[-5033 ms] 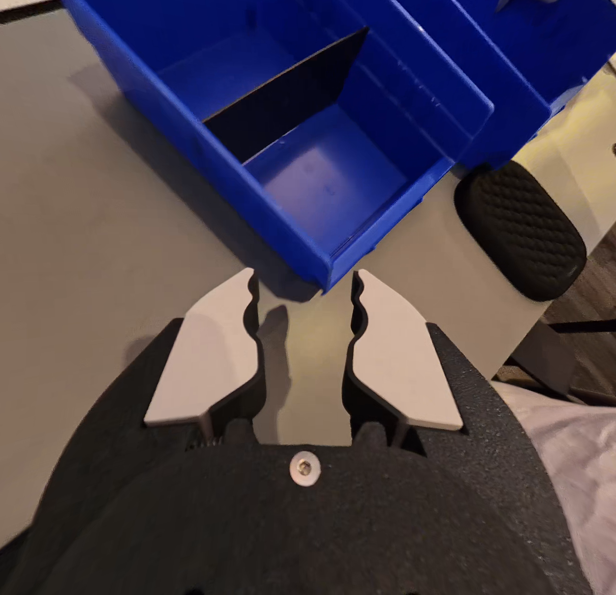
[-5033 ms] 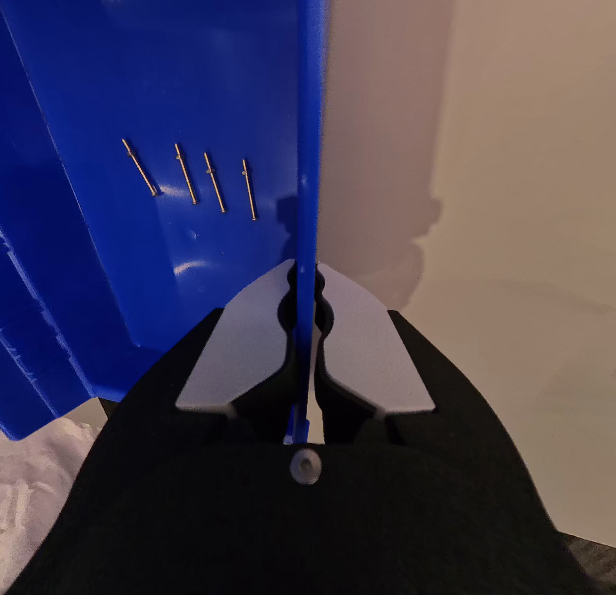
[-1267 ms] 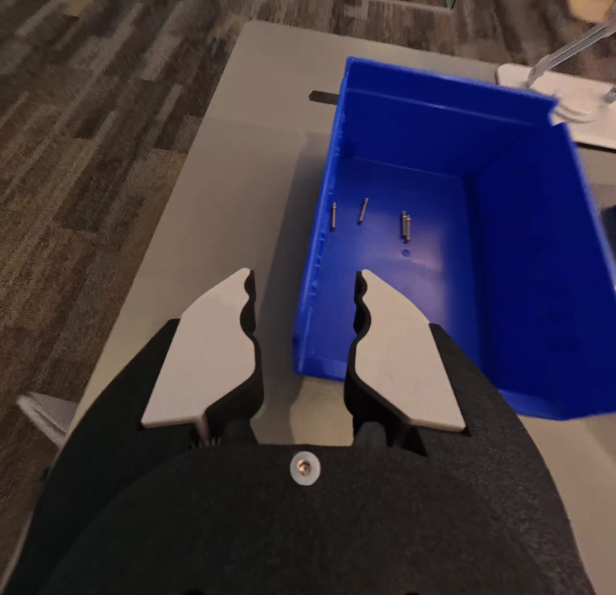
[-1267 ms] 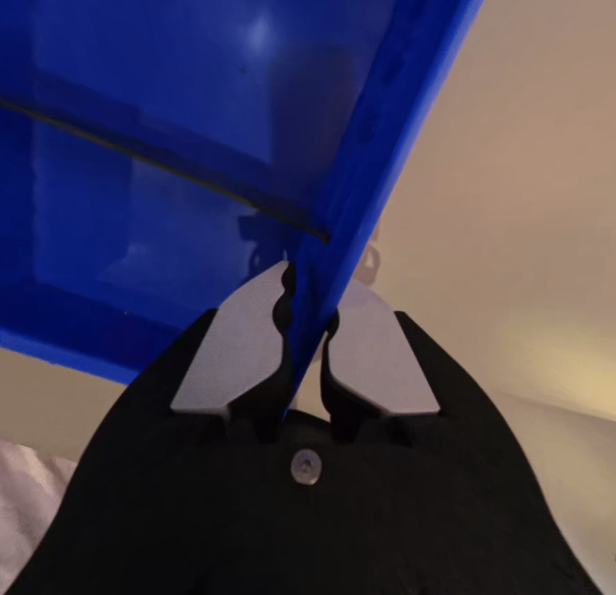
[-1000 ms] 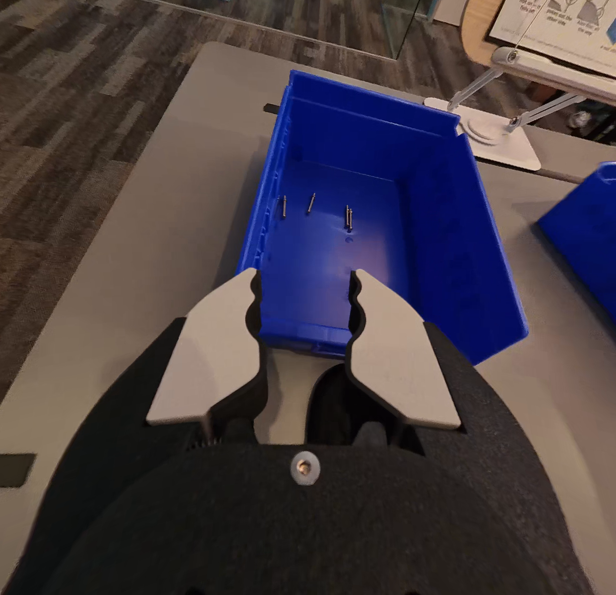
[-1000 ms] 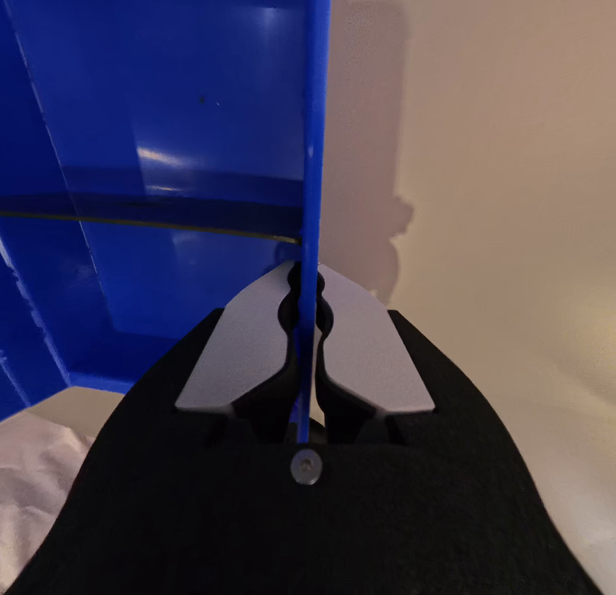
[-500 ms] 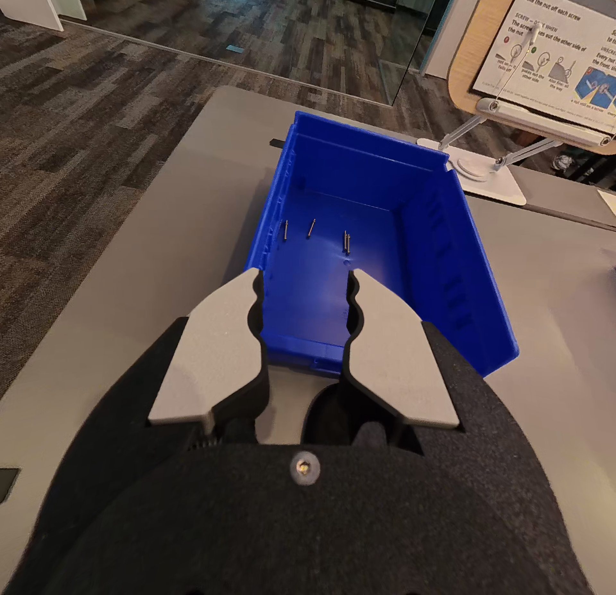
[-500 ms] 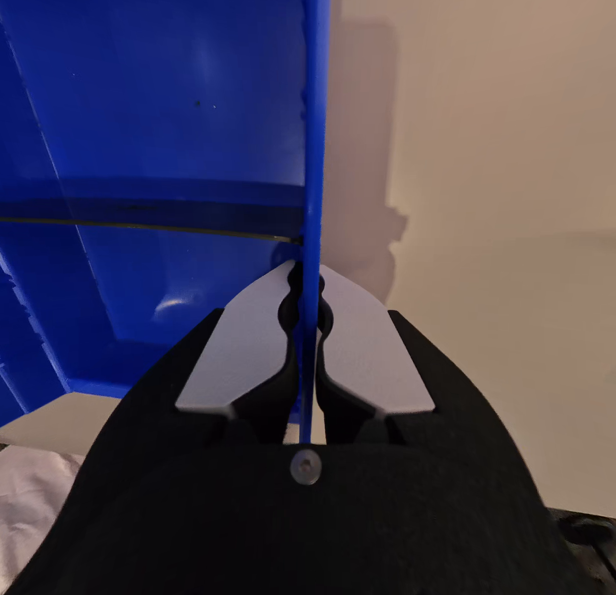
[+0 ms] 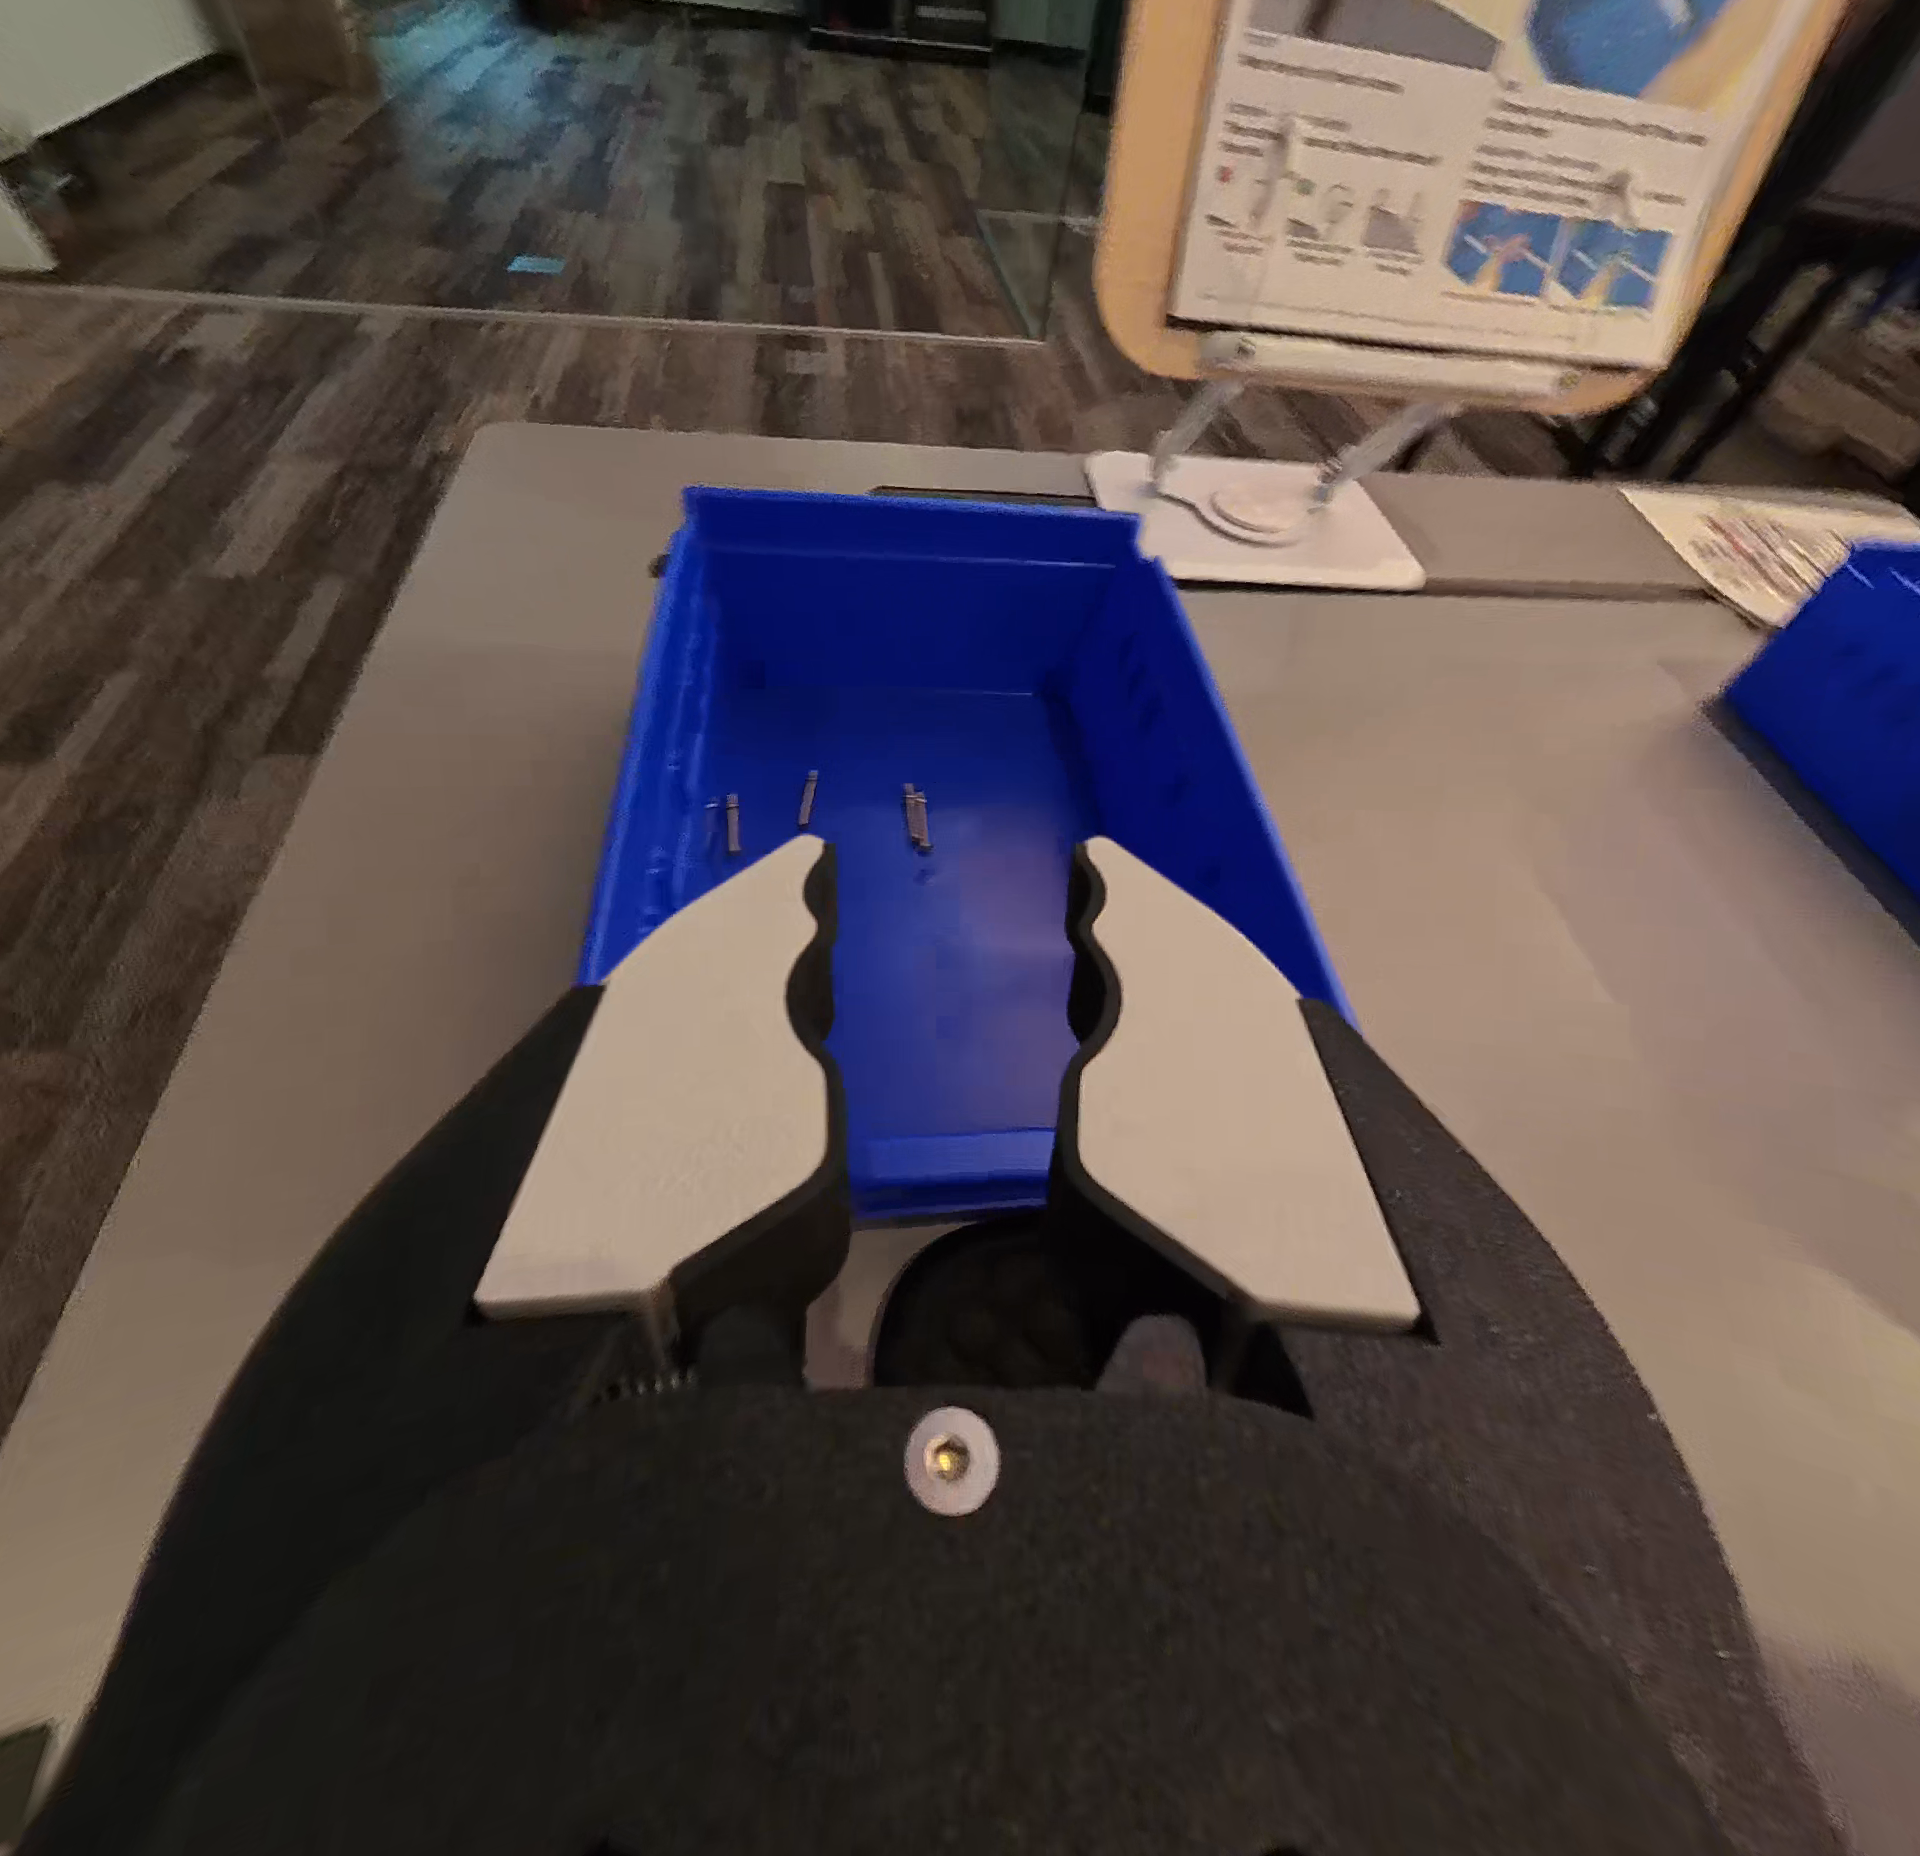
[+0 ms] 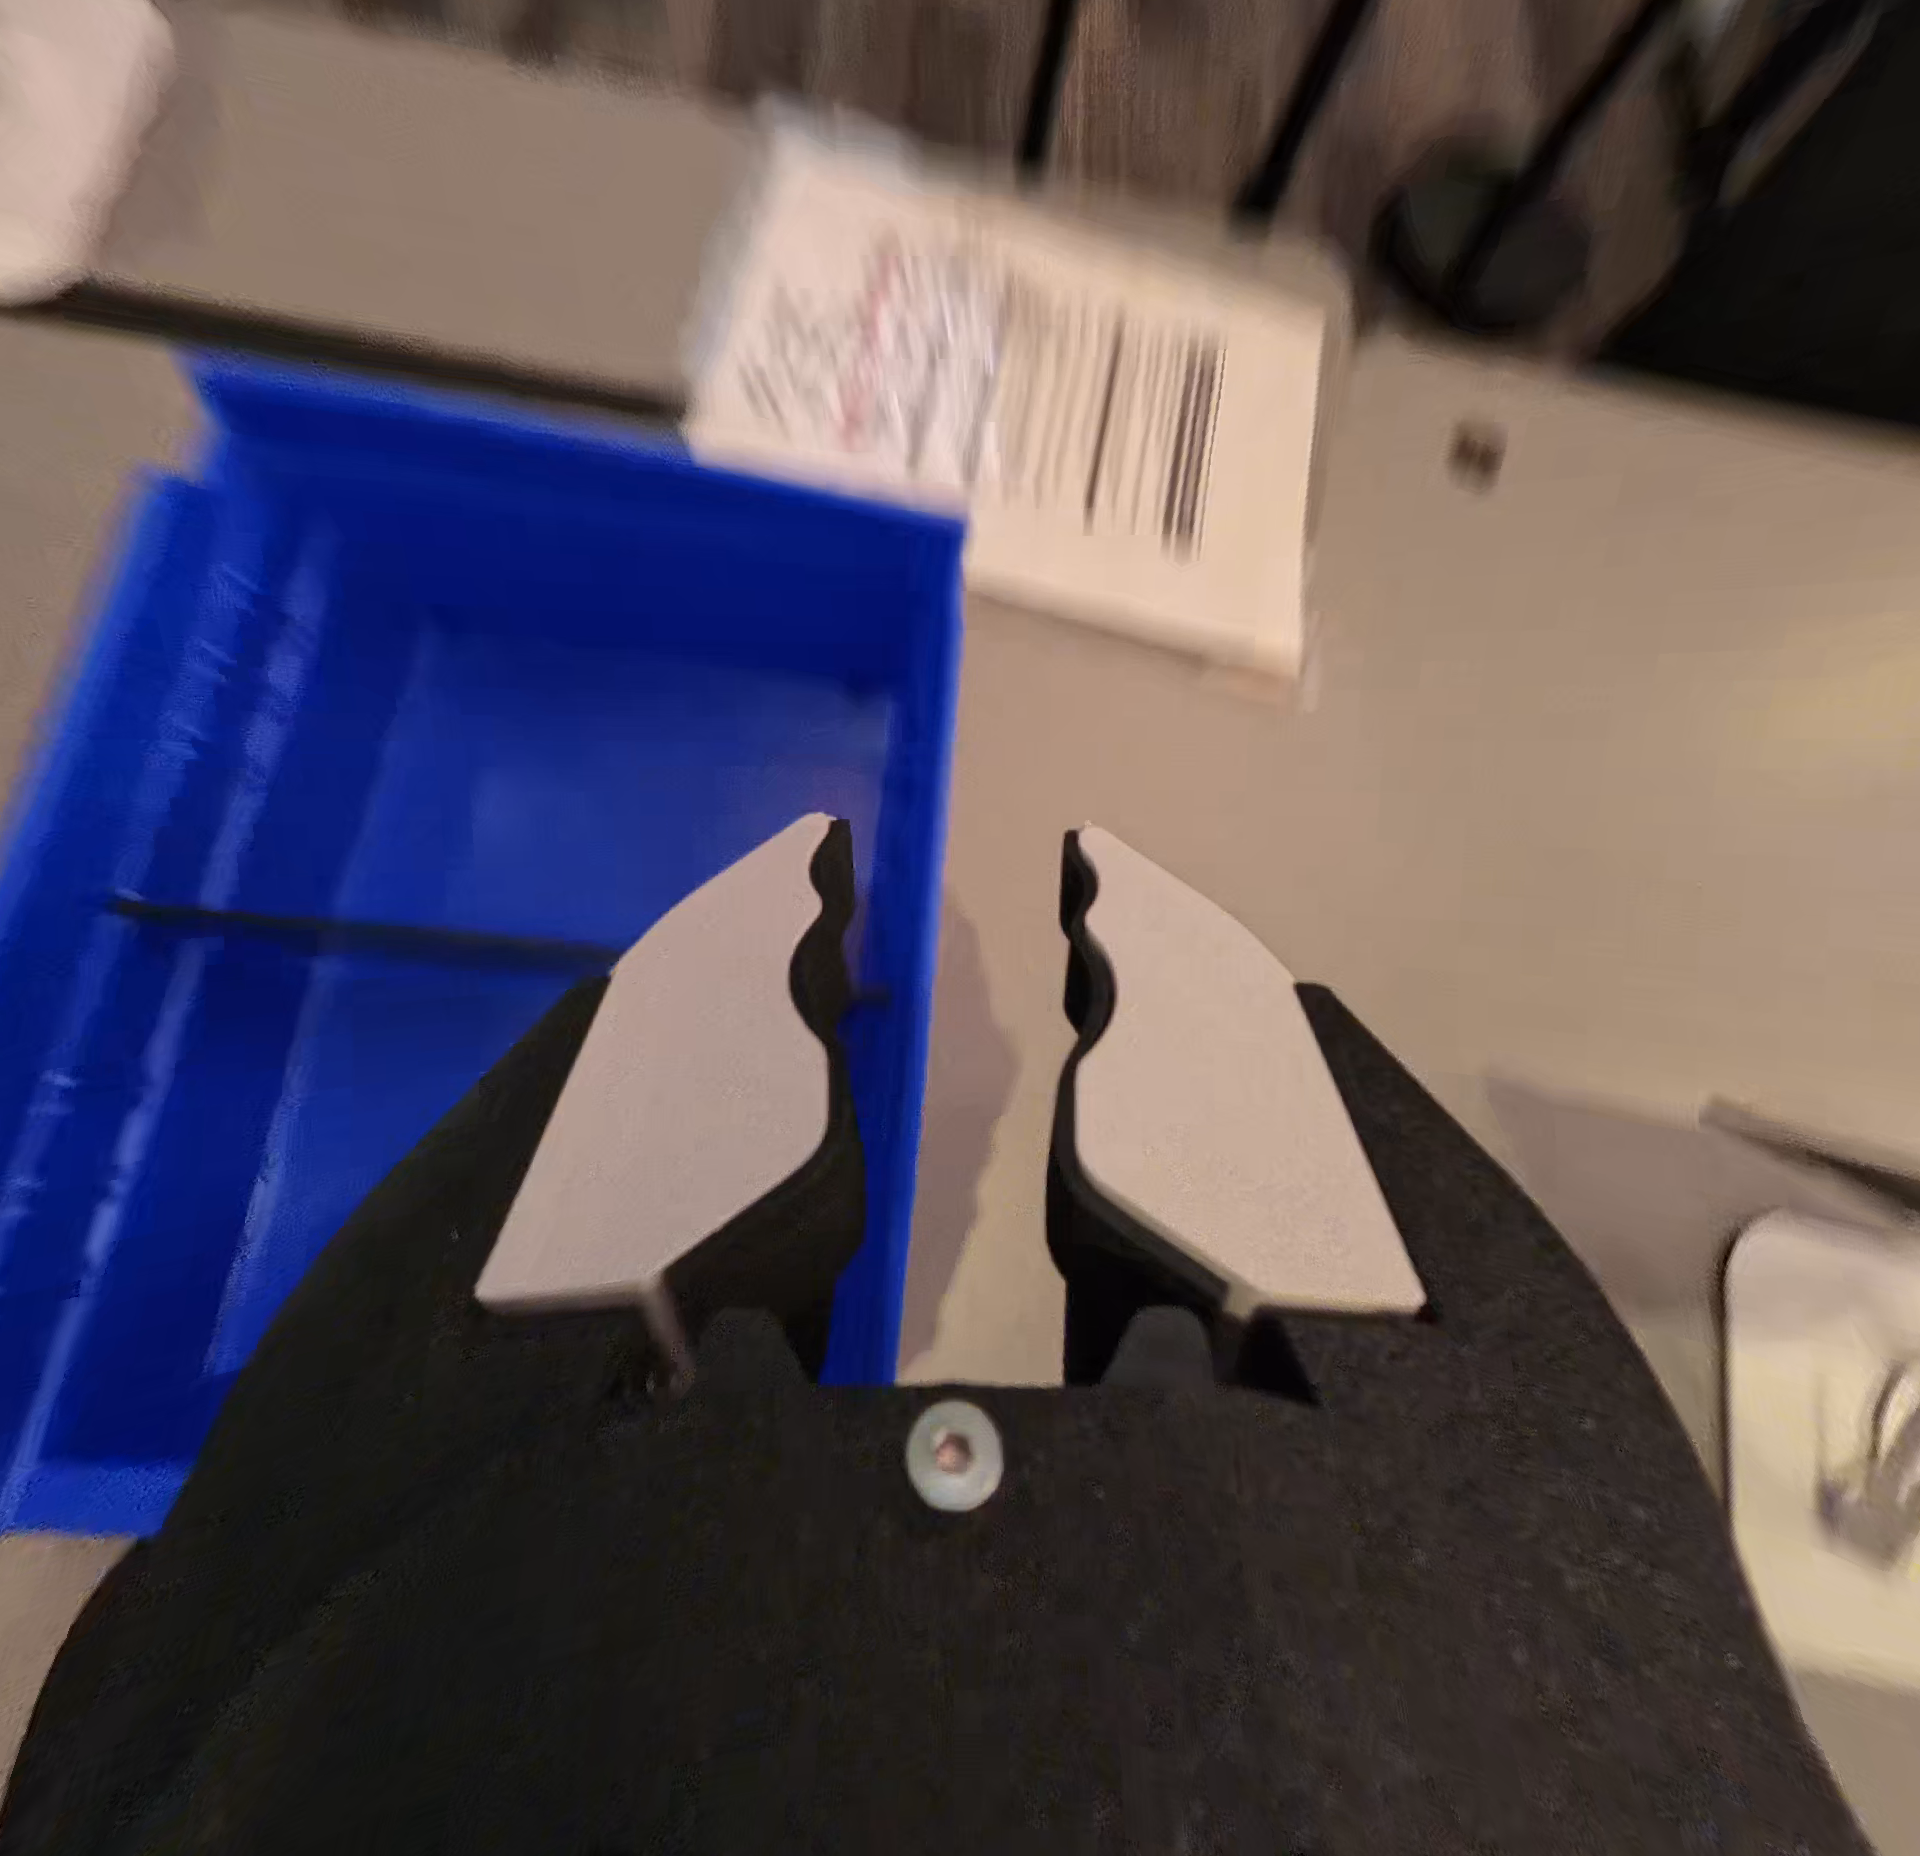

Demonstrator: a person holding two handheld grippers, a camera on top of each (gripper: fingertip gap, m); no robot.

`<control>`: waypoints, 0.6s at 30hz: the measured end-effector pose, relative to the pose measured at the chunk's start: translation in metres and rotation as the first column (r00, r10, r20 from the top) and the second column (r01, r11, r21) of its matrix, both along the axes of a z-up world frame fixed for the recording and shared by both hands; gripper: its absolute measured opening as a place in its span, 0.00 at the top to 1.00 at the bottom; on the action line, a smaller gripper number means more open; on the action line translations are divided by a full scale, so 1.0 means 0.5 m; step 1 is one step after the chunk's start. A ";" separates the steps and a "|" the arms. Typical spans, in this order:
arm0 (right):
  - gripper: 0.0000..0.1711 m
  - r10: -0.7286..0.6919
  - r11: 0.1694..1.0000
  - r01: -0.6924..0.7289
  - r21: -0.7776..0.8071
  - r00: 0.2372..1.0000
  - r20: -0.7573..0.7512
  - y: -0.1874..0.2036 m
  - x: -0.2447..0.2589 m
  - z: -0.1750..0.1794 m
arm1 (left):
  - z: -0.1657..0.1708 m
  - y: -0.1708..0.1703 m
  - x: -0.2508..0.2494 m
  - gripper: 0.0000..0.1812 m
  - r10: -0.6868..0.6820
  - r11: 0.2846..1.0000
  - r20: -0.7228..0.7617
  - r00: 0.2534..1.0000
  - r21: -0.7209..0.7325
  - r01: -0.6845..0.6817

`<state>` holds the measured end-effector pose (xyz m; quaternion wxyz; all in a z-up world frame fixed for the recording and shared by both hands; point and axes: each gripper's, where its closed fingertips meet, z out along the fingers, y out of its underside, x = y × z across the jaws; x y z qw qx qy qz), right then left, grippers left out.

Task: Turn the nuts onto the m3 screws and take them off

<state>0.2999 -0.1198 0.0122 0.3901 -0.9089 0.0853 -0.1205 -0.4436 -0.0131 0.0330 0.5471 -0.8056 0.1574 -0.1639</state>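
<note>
Grey worktop (image 9: 1455, 923) carries a blue bin (image 9: 1174, 757) at centre of the left wrist view, long side running near to far. A second blue bin (image 10: 925, 663) sits left in the blurred right wrist view, thin dark divider line across it. Tilted board with an instruction sheet (image 9: 1455, 133) stands on a white stand far right; a white barcoded card (image 10: 997, 424) lies just beyond the second bin. Left gripper (image 9: 948, 850) hangs over the first bin's near end, jaws open, empty. Right gripper (image 10: 956, 835) has jaws apart, empty, straddling the second bin's right wall. Several small screws (image 9: 810, 798) lie on the first bin's floor, mid-left, none held; nuts too small to tell.
</note>
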 end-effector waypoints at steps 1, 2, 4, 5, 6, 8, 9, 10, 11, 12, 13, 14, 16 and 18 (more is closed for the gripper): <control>0.78 0.059 0.993 -0.064 0.101 0.997 0.057 0.018 -0.029 0.051 | -0.001 -0.003 0.016 0.77 -0.047 0.999 -0.021 0.999 -0.006 0.047; 0.79 0.136 0.970 -0.151 0.190 0.987 0.090 0.035 -0.072 0.095 | -0.006 0.002 0.029 0.78 -0.078 0.997 -0.048 0.996 -0.016 0.077; 0.79 0.291 0.887 -0.302 0.350 0.953 0.083 0.067 -0.176 0.166 | -0.032 0.029 0.046 0.80 -0.105 0.992 -0.132 0.986 -0.078 0.095; 0.79 0.366 0.839 -0.361 0.407 0.928 0.067 0.081 -0.229 0.191 | -0.051 0.046 0.053 0.80 -0.116 0.986 -0.165 0.979 -0.135 0.094; 0.79 0.440 0.794 -0.416 0.444 0.896 0.053 0.094 -0.280 0.208 | -0.068 0.062 0.067 0.81 -0.138 0.977 -0.183 0.973 -0.187 0.104; 0.77 0.566 0.705 -0.518 0.485 0.822 0.057 0.117 -0.367 0.228 | -0.094 0.107 0.085 0.83 -0.138 0.969 -0.215 0.967 -0.232 0.087; 0.77 0.603 0.671 -0.557 0.489 0.794 0.076 0.128 -0.399 0.233 | -0.110 0.132 0.088 0.85 -0.129 0.967 -0.247 0.960 -0.248 0.066; 0.78 0.632 0.642 -0.598 0.479 0.767 0.110 0.139 -0.425 0.234 | -0.133 0.154 0.090 0.86 -0.131 0.959 -0.287 0.949 -0.280 0.048; 0.81 0.660 0.614 -0.645 0.456 0.736 0.152 0.146 -0.448 0.229 | -0.159 0.173 0.089 0.86 -0.138 0.945 -0.327 0.935 -0.326 0.025; 0.85 0.672 0.597 -0.679 0.428 0.714 0.196 0.153 -0.466 0.221 | -0.185 0.187 0.087 0.86 -0.150 0.926 -0.361 0.920 -0.379 0.002; 0.86 0.662 0.589 -0.695 0.412 0.707 0.247 0.160 -0.478 0.215 | -0.209 0.197 0.090 0.87 -0.176 0.903 -0.379 0.908 -0.430 -0.004; 0.88 0.651 0.579 -0.709 0.403 0.700 0.294 0.165 -0.490 0.211 | -0.226 0.208 0.093 0.89 -0.195 0.885 -0.388 0.901 -0.466 -0.009; 0.90 0.676 0.560 -0.746 0.360 0.663 0.323 0.172 -0.518 0.191 | -0.251 0.232 0.096 0.89 -0.213 0.863 -0.406 0.889 -0.505 -0.025; 0.89 0.710 0.567 -0.766 0.302 0.641 0.291 0.177 -0.533 0.161 | -0.270 0.253 0.101 0.89 -0.226 0.833 -0.395 0.890 -0.553 -0.034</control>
